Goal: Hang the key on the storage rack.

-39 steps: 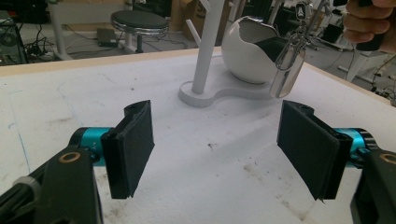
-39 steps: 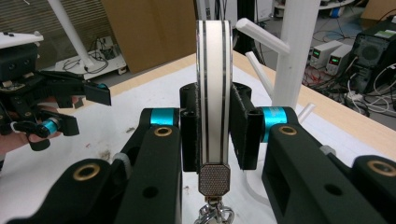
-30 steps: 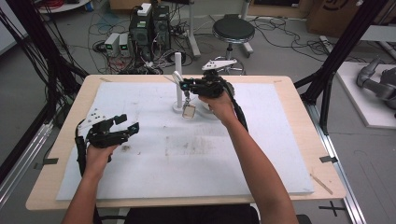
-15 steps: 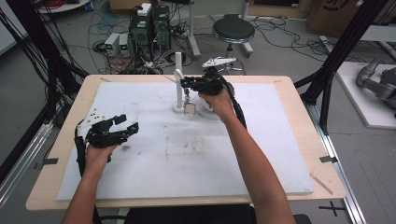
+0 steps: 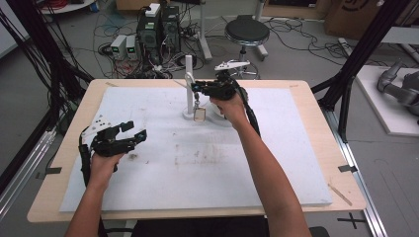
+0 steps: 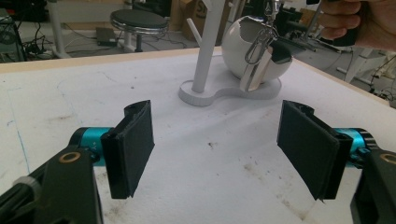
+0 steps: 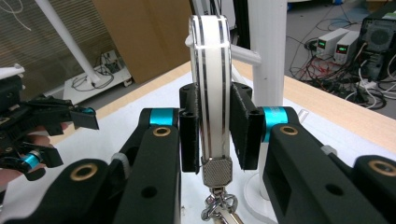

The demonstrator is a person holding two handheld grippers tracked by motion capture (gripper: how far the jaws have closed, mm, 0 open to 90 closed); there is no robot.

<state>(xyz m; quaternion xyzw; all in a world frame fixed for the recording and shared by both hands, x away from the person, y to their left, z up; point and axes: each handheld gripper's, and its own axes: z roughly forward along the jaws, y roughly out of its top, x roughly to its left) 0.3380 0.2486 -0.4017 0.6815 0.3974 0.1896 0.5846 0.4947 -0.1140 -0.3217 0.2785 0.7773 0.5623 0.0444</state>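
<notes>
Clamped between the jaws of the right gripper (image 7: 212, 135) is a white carabiner-like ring (image 7: 211, 84) with silver edges, seen edge-on in the right gripper view, with its knurled metal collar (image 7: 215, 171) just below the pads and a small chain link hanging beneath. The ring's top is held level with a short peg (image 7: 243, 55) that sticks out from the white stand post (image 7: 266, 46), just beside that post. In the high view the right gripper (image 5: 198, 89) is held up against the upper part of the white stand (image 5: 189, 84), and a pale rectangular tag (image 5: 199, 114) is seen dangling below it, close to the stand's base. A white ball-shaped holder (image 6: 247, 51) is seated on the same base, right beside the post, as shown in the left gripper view, where the tag and its clip (image 6: 257, 46) hang in front of the ball.

The left gripper (image 5: 132, 134) is held well away from the stand, toward the person's side and the near-left part of the white mat (image 5: 296, 163), low over the mat. Its jaws are spread wide and nothing is held between the black pads (image 6: 133, 144). Dark smudges are scattered on the mat between the stand and the left gripper.
</notes>
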